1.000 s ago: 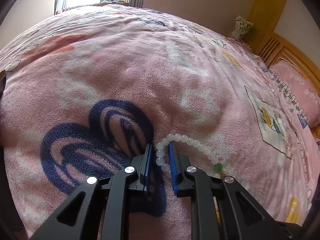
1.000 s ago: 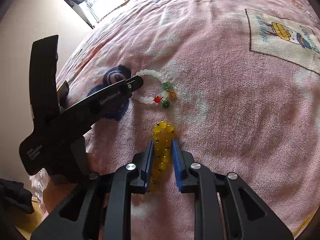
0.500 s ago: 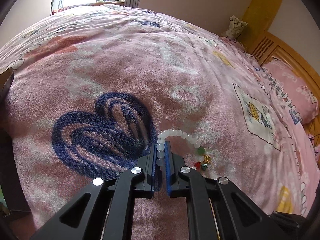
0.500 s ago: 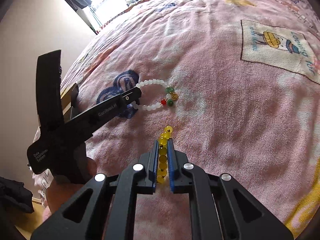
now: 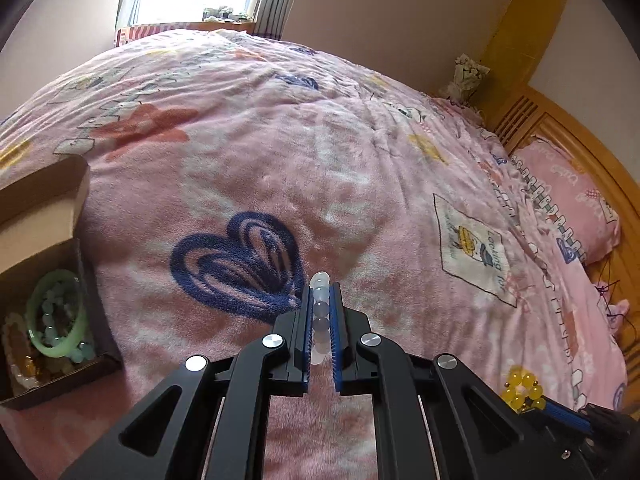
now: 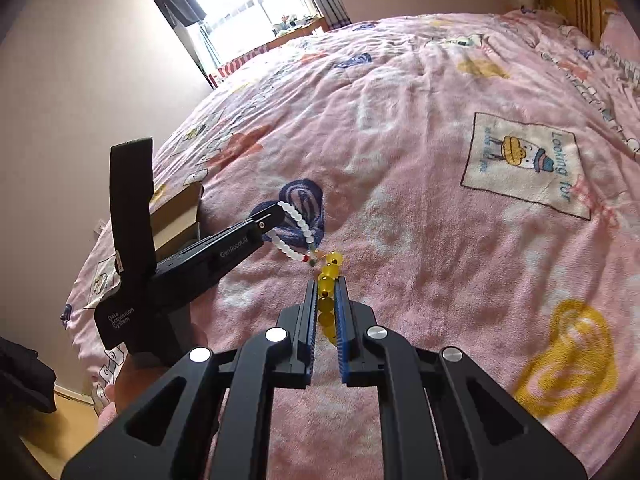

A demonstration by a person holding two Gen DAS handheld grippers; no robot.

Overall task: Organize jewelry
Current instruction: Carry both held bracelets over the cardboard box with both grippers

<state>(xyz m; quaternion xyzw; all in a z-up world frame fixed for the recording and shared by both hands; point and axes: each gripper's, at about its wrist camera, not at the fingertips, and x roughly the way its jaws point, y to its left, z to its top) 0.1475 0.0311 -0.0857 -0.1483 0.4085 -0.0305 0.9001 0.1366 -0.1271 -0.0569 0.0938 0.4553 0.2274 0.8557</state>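
Both bracelets have just left the bed: your left claw (image 5: 321, 312) pinches the white bracelet (image 5: 321, 308), your right claw (image 6: 328, 304) the yellow bracelet (image 6: 327, 296); the box (image 5: 48, 280) comes next.

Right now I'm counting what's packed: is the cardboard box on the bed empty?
No: the left wrist view shows the open cardboard box already holding a green bangle and other beaded pieces.

Open blanket (image 5: 320, 152); box (image 5: 48, 216) leftward.

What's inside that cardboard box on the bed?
The cardboard box holds a pale green bangle over light blue-green beads, with amber and whitish beads nearer the edge. Its left part is cut off from view.
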